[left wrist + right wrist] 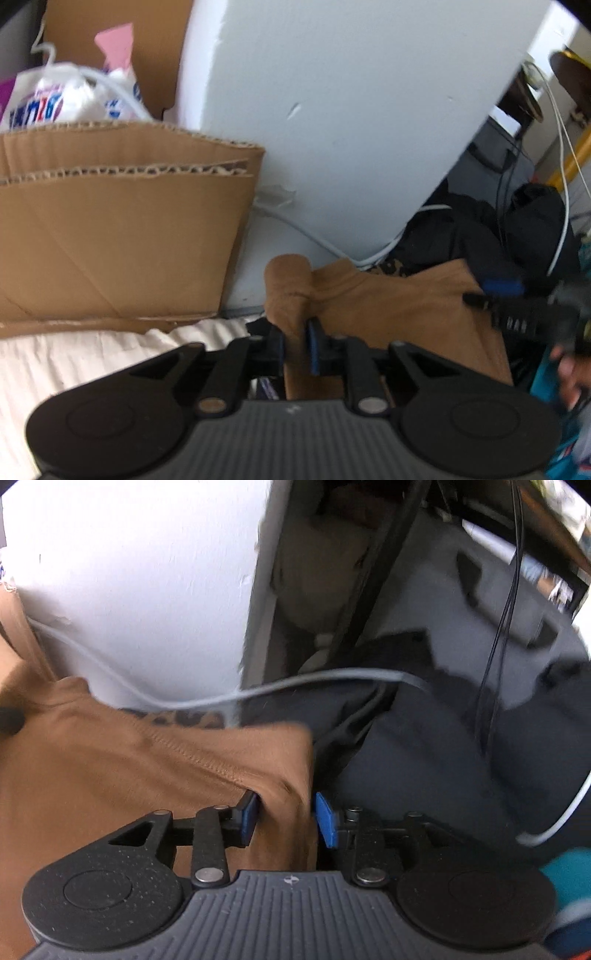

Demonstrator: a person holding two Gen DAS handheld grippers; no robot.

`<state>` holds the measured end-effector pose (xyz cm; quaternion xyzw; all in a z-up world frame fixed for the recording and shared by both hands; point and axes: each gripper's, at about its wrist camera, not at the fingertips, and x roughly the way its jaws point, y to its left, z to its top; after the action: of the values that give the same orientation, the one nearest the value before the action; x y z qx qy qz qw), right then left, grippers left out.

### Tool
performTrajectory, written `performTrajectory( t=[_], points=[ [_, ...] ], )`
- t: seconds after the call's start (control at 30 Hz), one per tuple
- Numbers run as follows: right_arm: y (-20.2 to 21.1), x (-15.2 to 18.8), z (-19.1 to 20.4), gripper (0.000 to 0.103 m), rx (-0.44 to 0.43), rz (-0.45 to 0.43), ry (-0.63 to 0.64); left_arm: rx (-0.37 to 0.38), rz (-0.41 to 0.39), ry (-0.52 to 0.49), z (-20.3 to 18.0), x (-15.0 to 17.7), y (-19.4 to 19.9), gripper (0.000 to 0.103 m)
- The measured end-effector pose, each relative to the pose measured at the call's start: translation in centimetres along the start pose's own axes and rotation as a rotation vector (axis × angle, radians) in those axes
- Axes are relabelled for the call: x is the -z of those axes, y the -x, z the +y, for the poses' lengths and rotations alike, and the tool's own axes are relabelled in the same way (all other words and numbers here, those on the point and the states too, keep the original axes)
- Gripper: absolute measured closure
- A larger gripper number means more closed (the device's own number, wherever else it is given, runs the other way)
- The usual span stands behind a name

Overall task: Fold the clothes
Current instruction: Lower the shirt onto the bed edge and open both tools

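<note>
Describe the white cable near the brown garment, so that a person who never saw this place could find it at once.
Start at the big white wall panel standing next to the stacked cardboard. Along its foot, above the bunched brown garment, a thin white cable curves down and then off to the right. Its pale colour sets it apart from the thin black cords hanging over the dark fabric.

Left: brown corrugated cardboard box [122, 229] stands close.
Ahead: white wall [332, 110], white cable [295, 686] crossing.
Right: dark fabric heap [443, 746].
</note>
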<state>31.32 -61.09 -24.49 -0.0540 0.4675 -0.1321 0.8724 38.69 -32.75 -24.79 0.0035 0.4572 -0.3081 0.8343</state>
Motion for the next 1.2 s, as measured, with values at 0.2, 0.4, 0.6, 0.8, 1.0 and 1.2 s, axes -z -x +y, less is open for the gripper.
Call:
performTrajectory(
  t=[0.2, 0.4, 0.6, 0.8, 1.0, 1.2],
  points=[
    [3.4, -1.4, -0.3, 0.063, 0.006, -0.082, 0.027, -0.014, -0.059, 0.036, 0.3, 0.4, 2.4, 0.055],
    [6.8, 0.6, 1.3, 0.072, -0.077, -0.154, 0.065, 0.023, -0.107, 0.009, -1.0, 1.9, 4.8, 0.056],
    [6.7, 5.2, 2.3, 0.086, -0.127, -0.143, 0.06, 0.041, -0.137, 0.033, -1.3, 3.7, 7.1, 0.056],
    [5.0, 9.1, 2.2, 0.086, -0.107, -0.132, 0.022, 0.047, -0.117, 0.053, -1.8, 5.5, 7.1, 0.056],
    [3.3, 10.9, 2.1, 0.09, -0.049, -0.101, 0.06, 0.046, -0.08, 0.086, -2.6, 8.1, 6.0, 0.055],
    [3.6, 11.1, 2.5, 0.092, 0.01, -0.123, 0.103, 0.047, -0.04, 0.109, -3.1, 11.2, 5.6, 0.05]
  ],
)
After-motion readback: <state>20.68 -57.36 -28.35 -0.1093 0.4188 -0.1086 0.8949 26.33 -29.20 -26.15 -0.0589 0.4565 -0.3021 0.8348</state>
